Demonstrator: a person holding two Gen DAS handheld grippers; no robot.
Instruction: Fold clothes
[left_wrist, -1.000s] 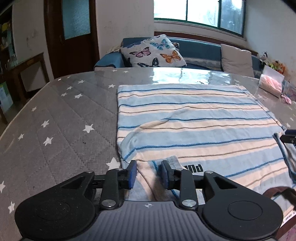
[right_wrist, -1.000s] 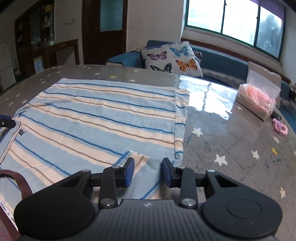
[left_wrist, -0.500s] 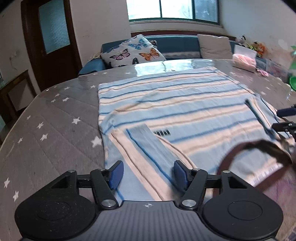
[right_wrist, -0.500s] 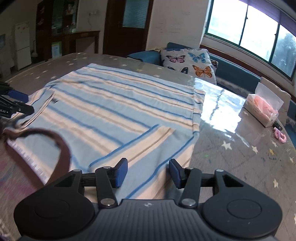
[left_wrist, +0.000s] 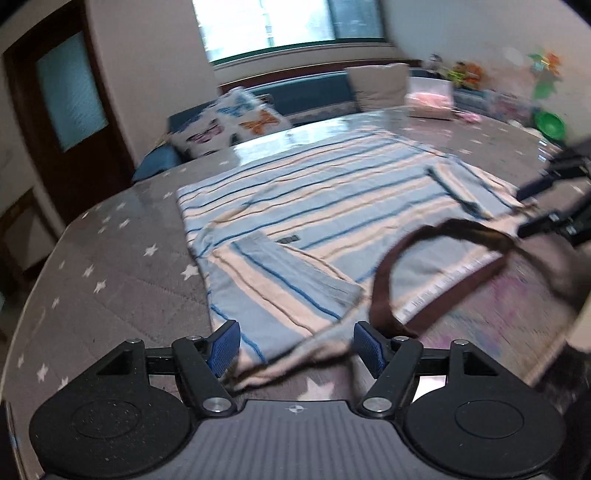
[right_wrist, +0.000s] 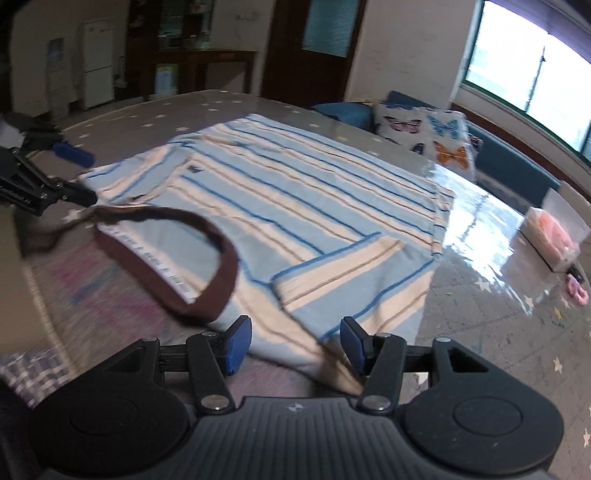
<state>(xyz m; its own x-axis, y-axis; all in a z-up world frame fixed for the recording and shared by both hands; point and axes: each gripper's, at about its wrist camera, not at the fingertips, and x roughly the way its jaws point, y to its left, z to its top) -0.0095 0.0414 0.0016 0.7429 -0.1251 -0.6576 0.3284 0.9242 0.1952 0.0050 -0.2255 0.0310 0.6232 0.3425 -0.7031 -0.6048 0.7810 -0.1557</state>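
Observation:
A blue and cream striped T-shirt (left_wrist: 332, 195) (right_wrist: 295, 192) lies flat on the table, brown collar (left_wrist: 384, 280) (right_wrist: 221, 258) toward me. Both sleeves are folded inward onto the body: the left sleeve (left_wrist: 288, 280) and the right sleeve (right_wrist: 351, 273). My left gripper (left_wrist: 295, 343) hangs over the near shoulder edge with its jaws opening. Cloth lies below the gap and the pads do not press it. My right gripper (right_wrist: 295, 345) is open over the other shoulder, also gripping nothing. Each gripper shows at the edge of the other's view: the right gripper (left_wrist: 546, 206) and the left gripper (right_wrist: 55, 173).
The table wears a grey star-print cover (left_wrist: 110, 280) under glossy film. A pack of pink tissues (right_wrist: 554, 236) and a pink hair tie (right_wrist: 578, 291) lie at the far right. A butterfly pillow (left_wrist: 229, 122) rests on the sofa behind, and a green bowl (left_wrist: 550, 123) stands at the right.
Both grippers opened, let go of the sleeves and drew back toward the collar end. The sleeves now lie folded on the shirt. Both views have rolled and are blurred.

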